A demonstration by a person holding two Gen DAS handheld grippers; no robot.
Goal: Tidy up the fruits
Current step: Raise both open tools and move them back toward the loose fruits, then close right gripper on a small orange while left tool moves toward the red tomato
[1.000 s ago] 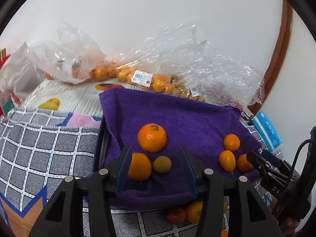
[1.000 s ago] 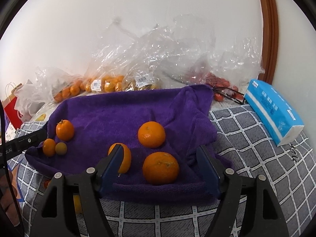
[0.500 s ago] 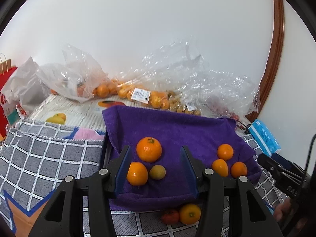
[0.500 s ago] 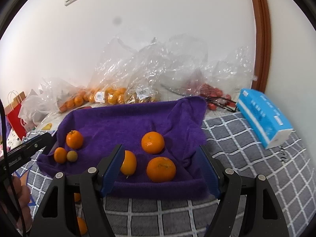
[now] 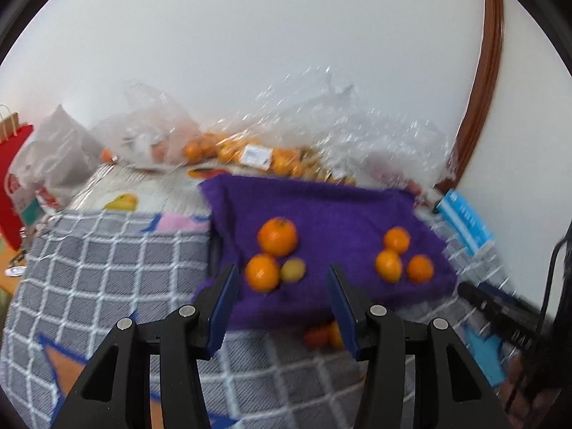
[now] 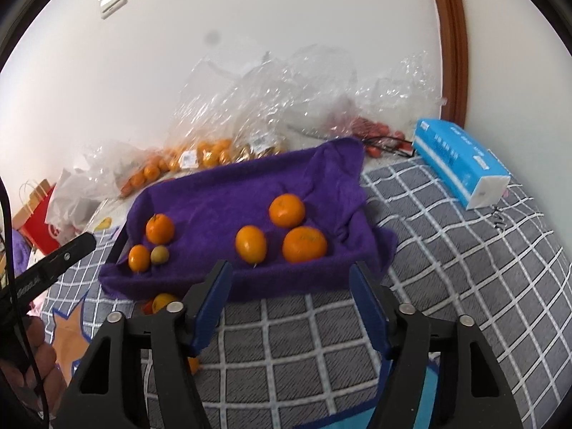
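A soft purple towel [image 6: 228, 196] lies over a low tray on a bed with a grey blanket marked in white squares [image 6: 447, 268]. Six fruits sit on the towel in two little groups. On one side, a big round orange with a green stem [image 6: 159, 228] sits next to a smaller orange [image 6: 139, 258] and a small yellow-green fruit [image 6: 159, 254]; the two small ones touch each other. On the other side, three more oranges [image 6: 286, 230] huddle close together. The left gripper with black arms and blue pads [image 5: 280, 295] hangs in the air in front of the towel, its jaws spread apart with nothing between them. The right gripper, black with blue pads too [image 6: 291, 293], also hangs in front of the towel; its jaws have just been closing a bit, but they are open and hold nothing. Just below the front edge of the towel, a yellow fruit and a red one [image 6: 159, 304] lie on the blanket. Behind the towel, by the white wall, crinkly clear plastic bags of little oranges [image 6: 200, 153] are piled up. A blue tissue box [image 6: 461, 166] rests on the blanket, well to the side of the towel. The left wrist view is blurry.
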